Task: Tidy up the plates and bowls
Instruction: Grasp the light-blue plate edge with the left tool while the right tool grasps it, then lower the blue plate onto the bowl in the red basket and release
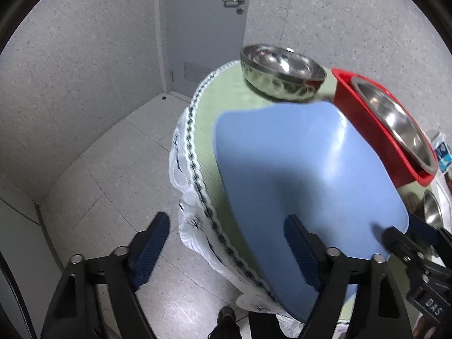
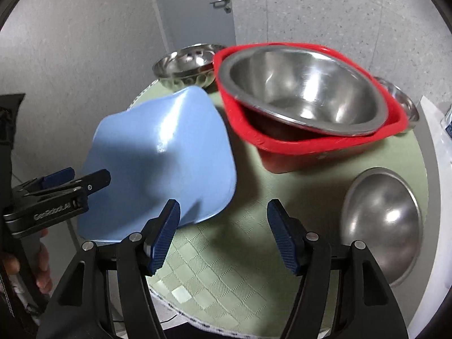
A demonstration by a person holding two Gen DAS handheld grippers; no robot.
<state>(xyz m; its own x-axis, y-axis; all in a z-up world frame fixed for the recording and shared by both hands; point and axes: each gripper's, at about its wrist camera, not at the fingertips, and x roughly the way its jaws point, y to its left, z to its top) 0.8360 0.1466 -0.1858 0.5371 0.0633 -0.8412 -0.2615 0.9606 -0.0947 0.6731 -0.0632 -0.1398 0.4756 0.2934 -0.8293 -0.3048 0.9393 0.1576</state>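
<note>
In the left wrist view, the left gripper (image 1: 226, 250) sits in the lower part of the frame with its two blue-padded fingers (image 1: 151, 250) wide apart, so it is released and grasps nothing. The blue plate (image 1: 305, 175) fills the centre. It is a matte light blue dish with rounded corners and a raised rim, and it is tilted, with its long axis running from the lower centre to the upper right. One finger of the left gripper overlaps its lower edge, but I cannot tell if they touch. At the lower right edge, the right gripper (image 1: 406, 240) reaches the plate's corner. Behind the plate, at the upper centre, a patterned steel bowl (image 1: 282, 70) stands upright on the green tablecloth (image 1: 203, 141). At the right, a red basin (image 1: 375, 130) holds a steel bowl (image 1: 395, 124).

In the right wrist view, the right gripper (image 2: 223, 231) is in the lower centre, fingers spread and holding nothing. The blue plate (image 2: 161, 155) is in the left centre, tilted up over the green tablecloth (image 2: 226, 268); its narrow end points to the upper centre. The left gripper (image 2: 79, 180) comes from the left edge to the plate's left rim; whether it clamps there I cannot tell in this view. The red basin (image 2: 296, 152) with the steel bowl (image 2: 302, 90) sits at the upper right. An upturned steel bowl (image 2: 381, 223) lies at the right, dome up.
</note>
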